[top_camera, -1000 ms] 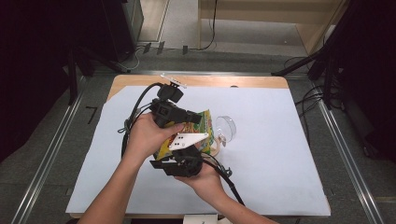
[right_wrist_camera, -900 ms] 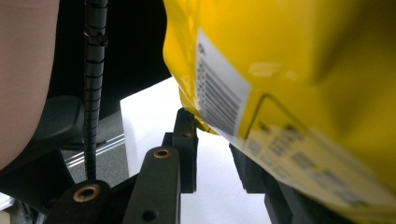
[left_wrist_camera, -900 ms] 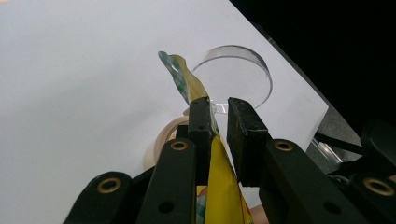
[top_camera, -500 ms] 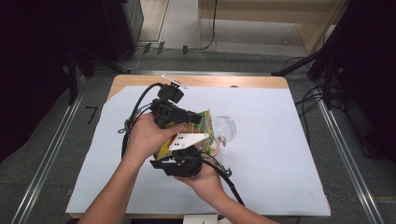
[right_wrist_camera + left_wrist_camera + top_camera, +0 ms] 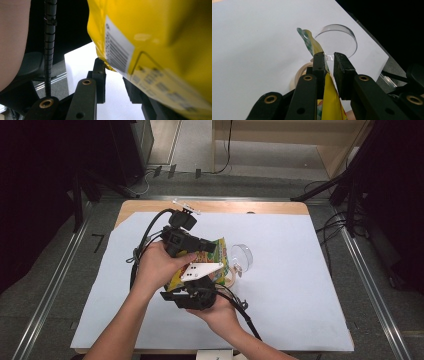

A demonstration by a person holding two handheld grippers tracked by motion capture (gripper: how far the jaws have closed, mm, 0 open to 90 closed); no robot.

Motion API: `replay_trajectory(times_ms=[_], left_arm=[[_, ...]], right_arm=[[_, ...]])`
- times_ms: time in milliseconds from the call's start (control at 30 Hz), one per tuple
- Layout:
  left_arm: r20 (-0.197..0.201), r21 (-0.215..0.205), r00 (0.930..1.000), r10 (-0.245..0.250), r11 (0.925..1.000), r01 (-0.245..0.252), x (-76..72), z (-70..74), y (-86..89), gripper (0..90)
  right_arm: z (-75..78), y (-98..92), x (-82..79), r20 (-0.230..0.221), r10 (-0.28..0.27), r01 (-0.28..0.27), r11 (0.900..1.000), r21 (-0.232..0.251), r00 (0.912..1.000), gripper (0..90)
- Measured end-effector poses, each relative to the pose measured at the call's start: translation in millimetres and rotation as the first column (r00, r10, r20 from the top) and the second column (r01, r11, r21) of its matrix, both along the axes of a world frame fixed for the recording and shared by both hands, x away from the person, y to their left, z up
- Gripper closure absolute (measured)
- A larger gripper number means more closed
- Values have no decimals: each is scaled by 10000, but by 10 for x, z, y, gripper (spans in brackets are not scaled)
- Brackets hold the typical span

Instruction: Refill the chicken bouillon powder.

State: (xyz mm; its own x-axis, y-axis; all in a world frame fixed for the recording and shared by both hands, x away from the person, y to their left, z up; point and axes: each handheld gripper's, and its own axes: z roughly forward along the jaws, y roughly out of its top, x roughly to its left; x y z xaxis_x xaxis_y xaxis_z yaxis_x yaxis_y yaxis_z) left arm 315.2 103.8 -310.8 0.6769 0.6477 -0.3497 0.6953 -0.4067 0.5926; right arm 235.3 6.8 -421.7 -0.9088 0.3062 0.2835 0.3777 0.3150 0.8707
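Note:
A yellow snack bag [image 5: 220, 253] hangs in the air over the middle of the table, between my two grippers. The left gripper [image 5: 209, 248] comes at it from above and is shut on its top edge; in the left gripper view the bag [image 5: 310, 43] runs up between the jaws [image 5: 329, 58]. The right gripper [image 5: 202, 282], with its grey plate, sits under the bag's lower end. In the right gripper view the bag [image 5: 155, 37] with its barcode covers the right jaw, so the grip of that gripper [image 5: 115, 72] is hidden.
A clear round dish [image 5: 243, 256] [image 5: 337, 40] stands on the white sheet [image 5: 300, 285] just right of the bag. A beige ring [image 5: 231, 279] [image 5: 298, 75] lies beside it. Cables trail from both grippers. Dark stands flank the table.

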Motion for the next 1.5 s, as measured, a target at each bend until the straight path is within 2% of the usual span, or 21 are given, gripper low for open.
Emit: replay_trajectory(times_ms=[1500], left_arm=[[62, 70, 10000, -11, 10000, 11, 4, 25, -14, 799]], right_arm=[[19, 3, 3, 17, 29, -30, 9999, 109, 10000, 740]])
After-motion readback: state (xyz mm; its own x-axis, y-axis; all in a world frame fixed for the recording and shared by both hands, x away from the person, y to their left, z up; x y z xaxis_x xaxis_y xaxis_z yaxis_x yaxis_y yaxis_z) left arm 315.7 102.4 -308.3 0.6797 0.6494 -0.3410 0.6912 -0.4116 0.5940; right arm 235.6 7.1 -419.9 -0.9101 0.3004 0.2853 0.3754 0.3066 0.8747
